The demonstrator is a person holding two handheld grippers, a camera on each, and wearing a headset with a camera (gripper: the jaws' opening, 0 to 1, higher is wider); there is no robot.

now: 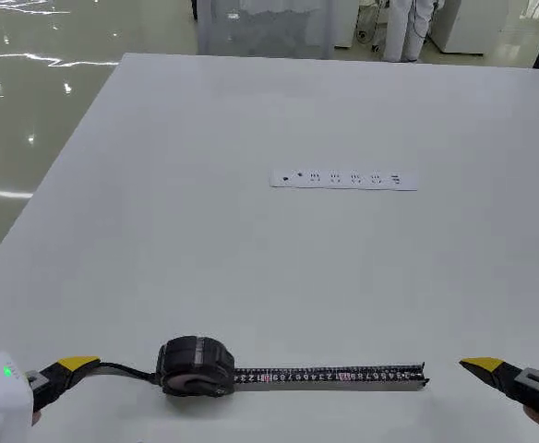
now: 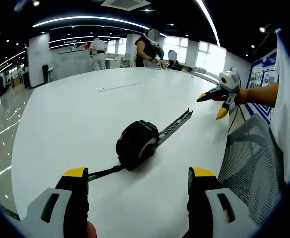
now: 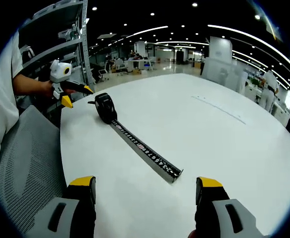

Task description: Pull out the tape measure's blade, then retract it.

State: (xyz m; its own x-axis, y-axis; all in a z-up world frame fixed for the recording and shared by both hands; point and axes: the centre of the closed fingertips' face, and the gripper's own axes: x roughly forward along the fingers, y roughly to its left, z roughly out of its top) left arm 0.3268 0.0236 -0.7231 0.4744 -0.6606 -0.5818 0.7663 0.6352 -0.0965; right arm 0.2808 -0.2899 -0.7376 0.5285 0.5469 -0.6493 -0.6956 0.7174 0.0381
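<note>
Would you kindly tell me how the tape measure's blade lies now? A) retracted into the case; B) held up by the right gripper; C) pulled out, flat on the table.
C: the blade runs out of the tape measure flat along the table, apart from the right gripper.

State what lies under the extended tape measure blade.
The blade lies flat on the white workbench. The surface directly beneath it and the case is covered.

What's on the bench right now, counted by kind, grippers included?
Tape measure: 1, blade pulled out
Power strip: 1
Grippers: 2, left gripper and right gripper, both open
Total: 4
</note>
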